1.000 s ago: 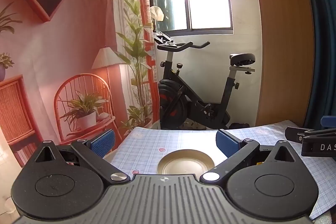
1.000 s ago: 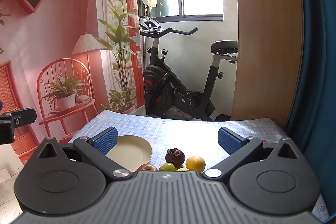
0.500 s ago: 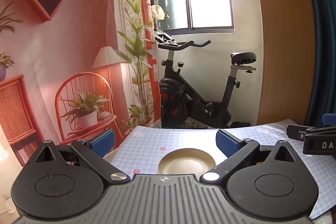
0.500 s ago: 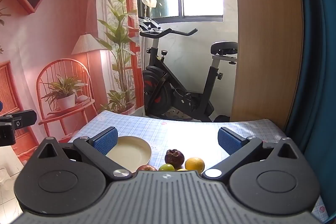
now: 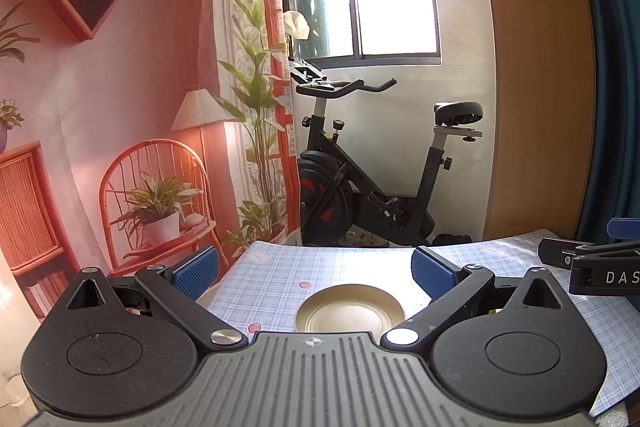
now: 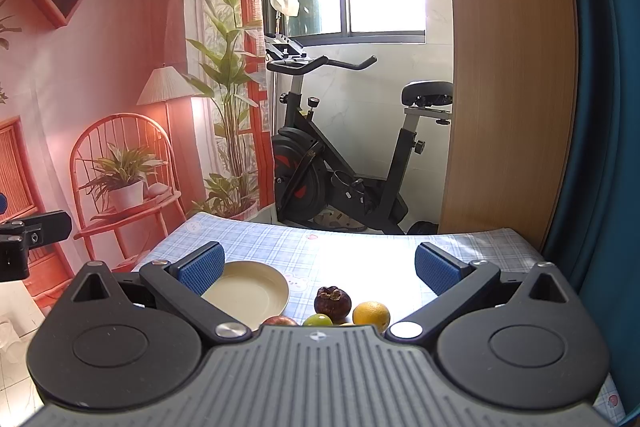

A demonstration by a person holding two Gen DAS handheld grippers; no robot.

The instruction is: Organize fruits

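A cream plate (image 6: pixel 250 293) lies on the blue checked tablecloth (image 6: pixel 360 247); the same plate (image 5: pixel 350 314) looks golden in the left wrist view. Right of it sit a dark purple mangosteen (image 6: pixel 333 302), an orange (image 6: pixel 371 313), a green fruit (image 6: pixel 318 320) and a red fruit (image 6: pixel 280 320), the last two partly hidden by the gripper body. My right gripper (image 6: pixel 318 269) hangs open above the fruits, holding nothing. My left gripper (image 5: pixel 316 269) is open above the plate, empty. The right gripper's side (image 5: pixel 592 267) shows at the right edge of the left wrist view.
Beyond the table's far edge stands a black exercise bike (image 5: pixel 372 183) under a window. A printed backdrop with chair and plants (image 5: pixel 156 195) hangs at the left. A wooden panel (image 6: pixel 504 87) and a dark blue curtain (image 6: pixel 600 107) rise at the right.
Both grippers have barely moved; the views drift very slightly. Nothing was taken hold of or let go.
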